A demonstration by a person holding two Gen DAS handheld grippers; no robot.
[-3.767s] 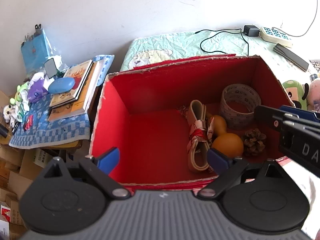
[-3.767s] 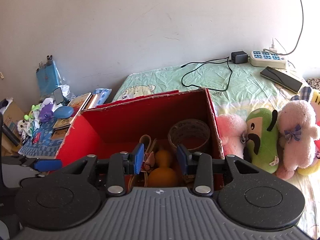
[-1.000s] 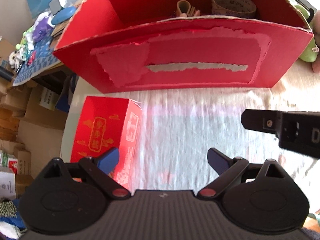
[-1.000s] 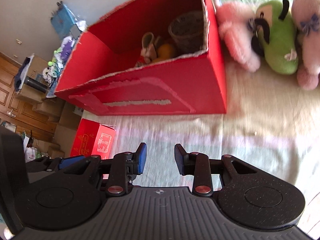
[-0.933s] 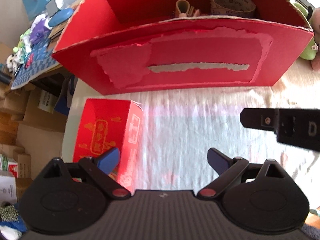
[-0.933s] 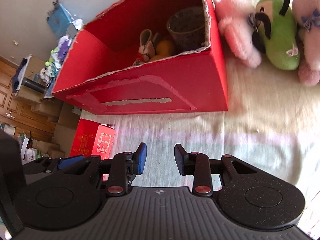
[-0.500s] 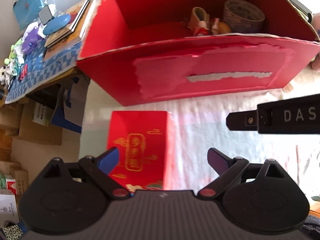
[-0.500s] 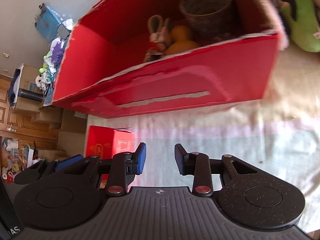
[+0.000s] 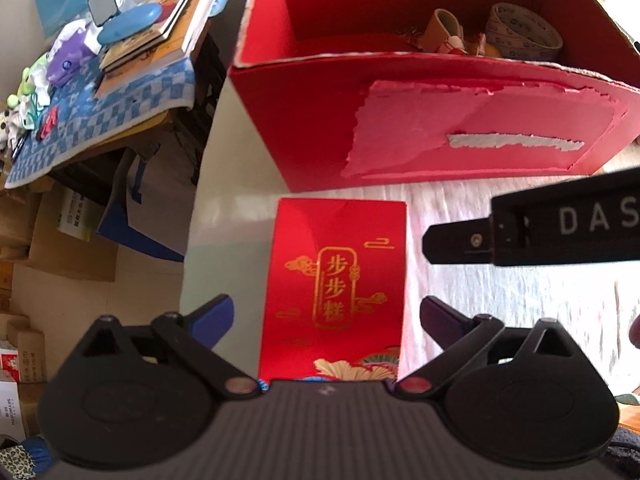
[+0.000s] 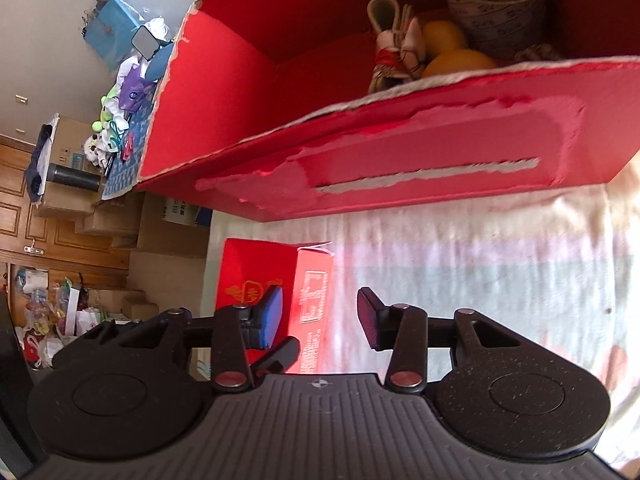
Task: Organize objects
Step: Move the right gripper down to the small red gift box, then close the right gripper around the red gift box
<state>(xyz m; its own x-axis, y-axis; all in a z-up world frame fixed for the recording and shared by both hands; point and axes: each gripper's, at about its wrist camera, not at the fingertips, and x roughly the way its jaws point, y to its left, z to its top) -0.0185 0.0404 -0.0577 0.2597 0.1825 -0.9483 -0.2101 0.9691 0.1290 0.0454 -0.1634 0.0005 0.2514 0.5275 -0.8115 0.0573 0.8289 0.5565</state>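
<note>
A small red carton with gold characters [image 9: 336, 280] lies on the bed sheet in front of the big open red box [image 9: 460, 120]. My left gripper [image 9: 326, 312] is open, its fingers on either side of the carton and apart from it. In the right wrist view the carton [image 10: 276, 280] lies at the lower left. My right gripper [image 10: 320, 316] is open and empty, just right of the carton. The big box [image 10: 400, 168] holds a tape roll [image 10: 492, 4], an orange gourd [image 10: 456, 56] and a strap bundle [image 10: 396, 52].
The right gripper's black finger [image 9: 540, 228] crosses the left wrist view at the right. A side table with a blue checked cloth [image 9: 92, 120], books and small toys stands to the left. Cardboard boxes [image 10: 160, 232] stand on the floor beside the bed edge.
My left gripper has moved left and down over the small carton, which now lies between its fingers. My right gripper has swung left toward the carton and opened wider.
</note>
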